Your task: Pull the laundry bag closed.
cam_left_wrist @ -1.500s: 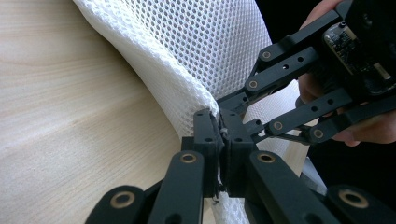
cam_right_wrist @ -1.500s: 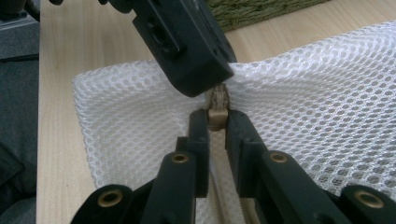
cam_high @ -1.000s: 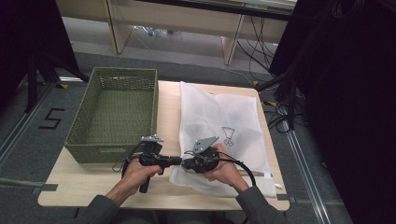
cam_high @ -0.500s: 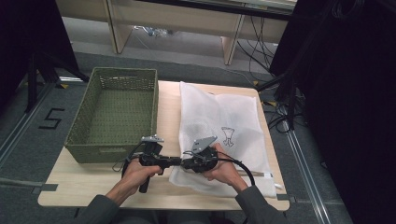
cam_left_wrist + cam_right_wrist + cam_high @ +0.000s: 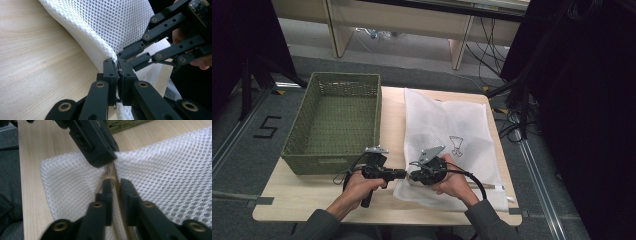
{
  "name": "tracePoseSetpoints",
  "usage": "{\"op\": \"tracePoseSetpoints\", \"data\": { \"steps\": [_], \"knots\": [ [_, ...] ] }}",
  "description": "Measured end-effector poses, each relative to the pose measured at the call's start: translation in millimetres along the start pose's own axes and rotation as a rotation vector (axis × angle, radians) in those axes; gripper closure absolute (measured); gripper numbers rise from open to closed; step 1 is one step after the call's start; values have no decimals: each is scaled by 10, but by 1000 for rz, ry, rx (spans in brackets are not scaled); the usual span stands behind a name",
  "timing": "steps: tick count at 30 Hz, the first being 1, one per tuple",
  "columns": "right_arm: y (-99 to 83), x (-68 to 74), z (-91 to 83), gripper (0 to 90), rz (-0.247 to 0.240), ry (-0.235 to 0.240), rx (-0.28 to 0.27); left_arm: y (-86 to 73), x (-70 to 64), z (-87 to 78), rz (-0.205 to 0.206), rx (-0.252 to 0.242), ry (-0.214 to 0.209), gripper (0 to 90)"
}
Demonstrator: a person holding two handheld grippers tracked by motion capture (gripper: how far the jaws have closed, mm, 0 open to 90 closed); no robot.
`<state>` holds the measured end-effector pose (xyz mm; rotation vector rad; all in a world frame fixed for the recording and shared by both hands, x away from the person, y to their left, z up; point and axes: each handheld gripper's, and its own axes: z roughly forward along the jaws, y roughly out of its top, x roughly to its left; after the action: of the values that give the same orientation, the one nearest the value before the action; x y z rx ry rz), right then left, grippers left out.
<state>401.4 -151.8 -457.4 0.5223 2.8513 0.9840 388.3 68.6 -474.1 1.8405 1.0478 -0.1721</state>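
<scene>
Person seated at the near edge of the desk (image 5: 337, 200), a hand-held gripper in each hand, both brought together at the near left corner of a white mesh bag (image 5: 447, 135).

Mesh bag lies flat along the right half of the desk, long side running from far edge to near edge, its near left corner lifted off the wood. A small printed mark sits about mid-bag. Green woven basket (image 5: 334, 120) stands on the left half, just beside the bag, nothing visible inside. Likely the destination, hence kept close and open-topped.

Left gripper (image 5: 117, 71): jaws pressed together on the bag's edge, a fold of mesh caught between the tips. From its own view the fabric rises away from the desk in a curve, so the pinch is holding the hem up rather than just touching it.

Right gripper (image 5: 115, 185): jaws nearly together, a narrow gap between them with a thin pale strip running through it, probably the bag's hem or seam. Whether it truly grips I cannot tell.

The two tools meet tip to tip at one spot. My reading: one holds the edge steady so the other can take a second hold right next to it, perhaps to part the layers or to lift the bag evenly.
</scene>
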Motion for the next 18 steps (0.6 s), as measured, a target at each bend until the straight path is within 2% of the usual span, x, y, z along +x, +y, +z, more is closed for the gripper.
{"op": "tracePoseSetpoints", "data": {
  "steps": [3,6,7,9,11,14,15,16,17,18],
  "knots": [
    [-7,8,17,760,-25,3,2,11,-8,-4,-2,-13,-13,859],
    [-6,13,36,726,-26,8,5,3,-7,2,-3,-13,-16,861],
    [-13,10,57,682,-23,5,-13,-1,6,6,-10,-12,-24,861],
    [-17,2,66,680,-26,8,-15,-2,9,6,-12,-13,-22,861],
    [-5,7,84,718,-57,-1,-24,-2,20,-1,-27,-24,-33,861],
    [-1,22,76,772,-61,-19,-35,6,26,-17,-31,-31,-33,861],
    [-10,1,64,788,-78,-34,-35,7,27,-20,-31,-30,-31,861],
    [-10,1,64,788,-78,-34,-35,7,27,-20,-31,-30,-31,861],
    [-6,26,49,805,-47,-46,-47,11,28,-25,-33,-36,-33,861],
    [-6,26,49,805,-47,-46,-47,11,28,-25,-33,-36,-33,860]
  ]
}}
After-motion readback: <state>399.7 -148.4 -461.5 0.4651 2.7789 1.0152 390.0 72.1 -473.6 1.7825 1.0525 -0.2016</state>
